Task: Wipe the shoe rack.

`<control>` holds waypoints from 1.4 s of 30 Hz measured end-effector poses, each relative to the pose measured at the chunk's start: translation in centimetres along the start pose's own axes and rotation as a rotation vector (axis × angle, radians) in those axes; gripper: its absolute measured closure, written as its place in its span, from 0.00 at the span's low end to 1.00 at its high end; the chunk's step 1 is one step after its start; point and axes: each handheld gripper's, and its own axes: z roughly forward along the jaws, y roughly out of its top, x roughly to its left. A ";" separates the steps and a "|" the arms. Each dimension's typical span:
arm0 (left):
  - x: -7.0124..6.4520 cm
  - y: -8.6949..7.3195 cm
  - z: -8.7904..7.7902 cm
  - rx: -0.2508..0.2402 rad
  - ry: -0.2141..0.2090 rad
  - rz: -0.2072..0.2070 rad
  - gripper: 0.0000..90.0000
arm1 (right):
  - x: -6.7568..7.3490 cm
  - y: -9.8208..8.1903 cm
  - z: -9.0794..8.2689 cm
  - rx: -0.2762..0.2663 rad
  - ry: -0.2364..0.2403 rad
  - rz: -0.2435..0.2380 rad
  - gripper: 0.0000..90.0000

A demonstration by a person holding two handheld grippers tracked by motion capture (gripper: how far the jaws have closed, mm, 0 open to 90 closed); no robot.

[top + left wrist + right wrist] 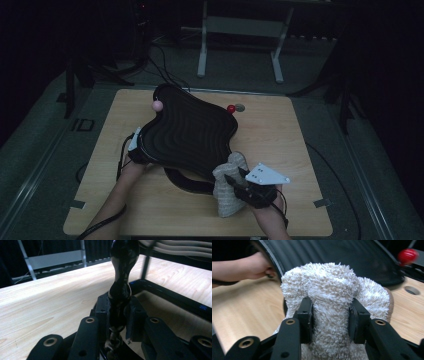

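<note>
A wavy black ribbed board (pixel 187 132) stands tilted over the wooden table (pixel 285 150), with a pink knob (pixel 157 105) and a red knob (pixel 231 108) at its far corners. My left gripper (pixel 136 147) grips the board's left rim. In the left gripper view its jaws (pixel 119 315) pinch the glossy black rim (pixel 123 270) edge-on. My right gripper (pixel 235 180) is shut on a fluffy white cloth (pixel 227 197) held against the board's near right edge. The right gripper view shows the pads (pixel 331 315) squeezing the cloth (pixel 332 285) in front of the board (pixel 324 252).
A black curved base (pixel 185 182) sits under the board's near side. A round hole (pixel 240 107) in the tabletop lies beside the red knob. A metal stand (pixel 240 30) is on the floor beyond the table. The table's right half is bare wood.
</note>
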 end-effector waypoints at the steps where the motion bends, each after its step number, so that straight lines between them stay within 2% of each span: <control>1: -0.1 -0.1 -0.1 -0.003 -0.005 -0.002 0.83 | -0.4 0.0 0.0 0.002 -0.007 0.008 0.70; 5: -0.5 -0.2 -0.7 -0.002 -0.023 -0.003 0.83 | -1.6 0.1 0.1 0.007 -0.045 0.000 0.72; 13: -1.8 -0.4 -1.9 0.018 -0.074 0.022 0.83 | -4.6 0.4 0.6 0.017 -0.104 0.025 0.75; 22: -3.6 -0.7 -3.3 0.020 -0.135 0.064 0.83 | -7.5 0.7 1.5 0.016 -0.127 0.041 0.77; 27: -4.5 -0.8 -3.8 0.026 -0.170 0.066 0.84 | -8.7 1.0 2.1 0.023 -0.131 0.057 0.77; 31: -5.1 -0.9 -4.2 0.022 -0.151 0.060 0.84 | -9.1 1.1 2.5 0.029 -0.135 0.059 0.78; 33: -5.3 -0.8 -4.3 0.034 -0.139 0.041 0.83 | -9.1 1.2 2.6 0.030 -0.135 0.057 0.78; 35: -5.5 -0.5 -4.7 0.026 -0.128 0.022 0.78 | -9.0 1.2 2.6 0.033 -0.139 0.051 0.78; 36: -5.5 -0.2 -5.0 0.022 -0.124 0.007 0.74 | -9.1 1.2 2.6 0.034 -0.139 0.052 0.78; 42: -6.4 2.5 -6.5 -0.020 -0.075 0.021 0.61 | -9.0 1.3 2.6 0.035 -0.139 0.052 0.78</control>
